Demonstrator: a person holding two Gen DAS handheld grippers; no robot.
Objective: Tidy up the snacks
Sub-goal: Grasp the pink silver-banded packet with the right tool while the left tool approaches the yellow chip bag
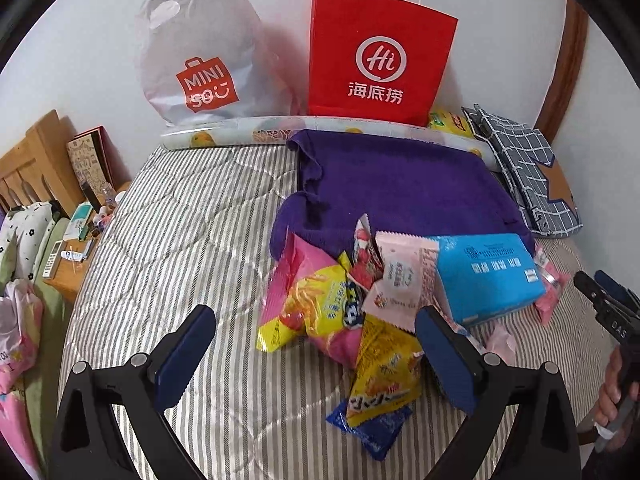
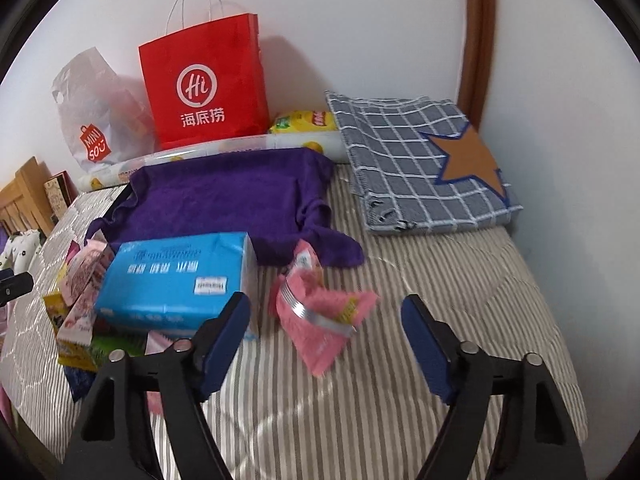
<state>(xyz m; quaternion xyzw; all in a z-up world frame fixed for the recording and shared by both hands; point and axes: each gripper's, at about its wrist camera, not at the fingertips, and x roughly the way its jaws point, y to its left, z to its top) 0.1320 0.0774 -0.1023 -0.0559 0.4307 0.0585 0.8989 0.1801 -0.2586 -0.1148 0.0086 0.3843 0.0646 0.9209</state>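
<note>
A pile of snack packets lies on the striped bed: a pink-and-yellow chip bag (image 1: 312, 304), a yellow packet (image 1: 384, 376), pale pink packets (image 1: 400, 276) and a blue tissue pack (image 1: 488, 272), which also shows in the right wrist view (image 2: 176, 280). My left gripper (image 1: 316, 356) is open and empty, its fingers either side of the pile's near edge. My right gripper (image 2: 324, 340) is open and empty just behind a pink packet (image 2: 320, 320). It also shows at the right edge of the left wrist view (image 1: 600, 292).
A purple towel (image 1: 400, 184) lies behind the pile. A red paper bag (image 1: 380, 56) and a white plastic bag (image 1: 200, 64) lean on the wall behind a rolled mat (image 1: 240, 132). A checked cushion (image 2: 420, 160) sits at the right. A cluttered bedside table (image 1: 76, 248) stands left.
</note>
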